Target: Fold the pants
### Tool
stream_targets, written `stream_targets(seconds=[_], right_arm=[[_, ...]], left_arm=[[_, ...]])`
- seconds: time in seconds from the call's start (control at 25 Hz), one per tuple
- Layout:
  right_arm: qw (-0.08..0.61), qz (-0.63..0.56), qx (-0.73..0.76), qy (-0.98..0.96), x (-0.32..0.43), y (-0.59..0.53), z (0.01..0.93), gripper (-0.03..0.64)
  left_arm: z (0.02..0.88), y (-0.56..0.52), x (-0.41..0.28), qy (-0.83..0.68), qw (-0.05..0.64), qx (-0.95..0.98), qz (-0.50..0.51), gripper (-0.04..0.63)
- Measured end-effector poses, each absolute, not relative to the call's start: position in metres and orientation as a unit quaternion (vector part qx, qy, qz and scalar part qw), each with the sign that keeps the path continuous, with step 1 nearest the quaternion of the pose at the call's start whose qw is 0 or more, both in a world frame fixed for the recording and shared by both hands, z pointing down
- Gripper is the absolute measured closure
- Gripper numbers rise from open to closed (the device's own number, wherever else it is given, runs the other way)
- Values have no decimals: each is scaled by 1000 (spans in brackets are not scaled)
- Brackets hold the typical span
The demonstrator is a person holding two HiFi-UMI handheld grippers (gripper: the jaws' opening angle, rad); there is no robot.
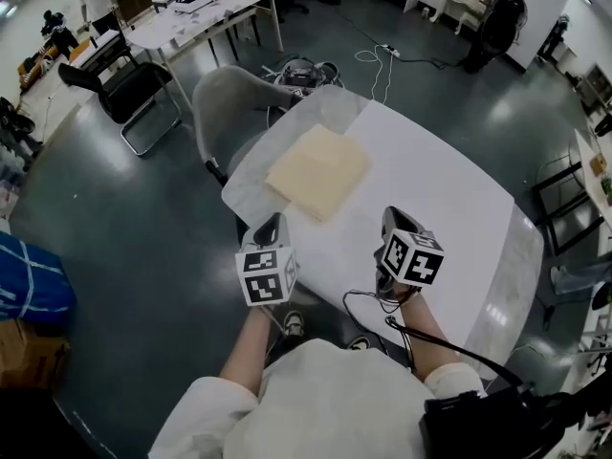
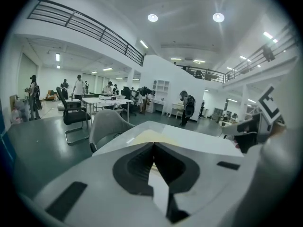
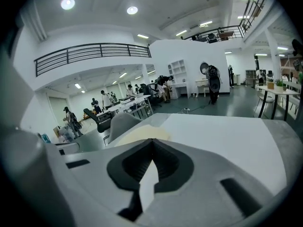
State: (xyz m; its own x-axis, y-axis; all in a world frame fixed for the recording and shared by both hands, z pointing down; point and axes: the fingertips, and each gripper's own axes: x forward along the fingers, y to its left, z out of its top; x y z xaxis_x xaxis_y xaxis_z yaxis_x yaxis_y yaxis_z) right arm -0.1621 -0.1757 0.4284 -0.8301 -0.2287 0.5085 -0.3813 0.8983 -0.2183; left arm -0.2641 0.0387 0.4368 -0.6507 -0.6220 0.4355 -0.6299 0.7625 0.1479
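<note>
Head view: my left gripper (image 1: 271,226) and my right gripper (image 1: 394,216) are up in the air by the near edge of the table (image 1: 449,185). Both have their jaws pressed together and hold nothing. Farther off, by the table's far left edge, the pants (image 1: 318,171) lie in a flat, neat square. I think the folding is done. Next I just keep my grippers off them.

You stand on a dark glossy floor (image 1: 143,218), a grey chair (image 1: 229,103) at the white surface's (image 1: 440,189) far left edge, white desks (image 1: 201,12) beyond, round ceiling lights (image 2: 152,17) above a railed balcony (image 2: 85,25).
</note>
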Motion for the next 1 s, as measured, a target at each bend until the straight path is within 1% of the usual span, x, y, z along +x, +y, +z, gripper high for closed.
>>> stream_targets(seconds=[0.28,1.0], right_arm=[[243,137,159,-947,-139,-171,432,624],[235,132,143,-952,-124,-172,422,624]], left_arm=[[427,32,-238,-910,224,348,17,589],[422,27,-217,-913,219,343,22,589]])
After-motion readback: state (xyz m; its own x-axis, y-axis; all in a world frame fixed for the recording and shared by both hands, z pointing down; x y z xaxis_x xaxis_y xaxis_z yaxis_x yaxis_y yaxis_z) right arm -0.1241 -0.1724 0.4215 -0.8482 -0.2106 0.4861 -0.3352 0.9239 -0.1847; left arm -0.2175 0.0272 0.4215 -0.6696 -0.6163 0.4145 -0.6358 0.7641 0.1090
